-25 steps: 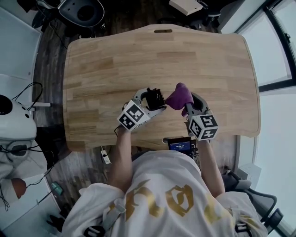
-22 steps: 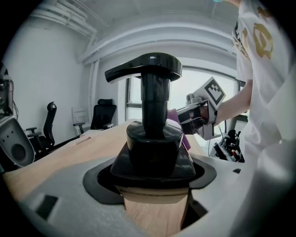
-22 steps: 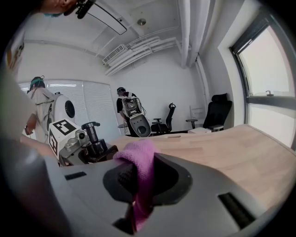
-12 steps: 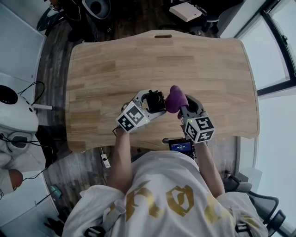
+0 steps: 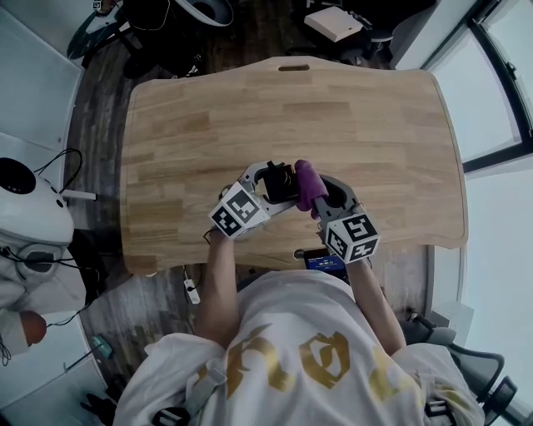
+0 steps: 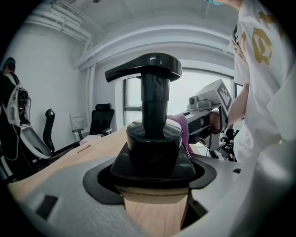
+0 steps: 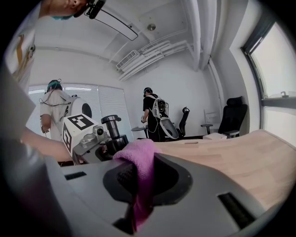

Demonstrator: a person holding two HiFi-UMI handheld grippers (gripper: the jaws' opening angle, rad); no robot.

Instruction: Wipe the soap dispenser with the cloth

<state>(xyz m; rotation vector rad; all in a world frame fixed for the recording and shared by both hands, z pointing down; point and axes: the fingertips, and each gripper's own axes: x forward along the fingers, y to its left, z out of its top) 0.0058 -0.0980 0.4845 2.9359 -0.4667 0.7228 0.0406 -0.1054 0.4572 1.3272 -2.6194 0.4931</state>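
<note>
A black pump soap dispenser [image 5: 281,180] [image 6: 152,134] is clamped in my left gripper [image 5: 271,185] [image 6: 155,185], above the near middle of the wooden table [image 5: 333,108]. Its pump head [image 6: 144,69] stands upright between the jaws. My right gripper [image 5: 321,195] [image 7: 138,185] is shut on a purple cloth [image 5: 306,185] [image 7: 141,159]. The cloth sits right against the dispenser's right side in the head view. From the right gripper view the dispenser [image 7: 113,132] shows just left of the cloth.
Office chairs [image 6: 101,120] and a white box [image 5: 331,21] stand beyond the table's far edge. Two people [image 7: 155,115] stand in the background. White equipment [image 5: 25,208] sits left of the table. Windows run along the right.
The right gripper has carried the purple cloth leftward, closing the gap until it meets the dispenser. The left gripper has held the dispenser nearly still.
</note>
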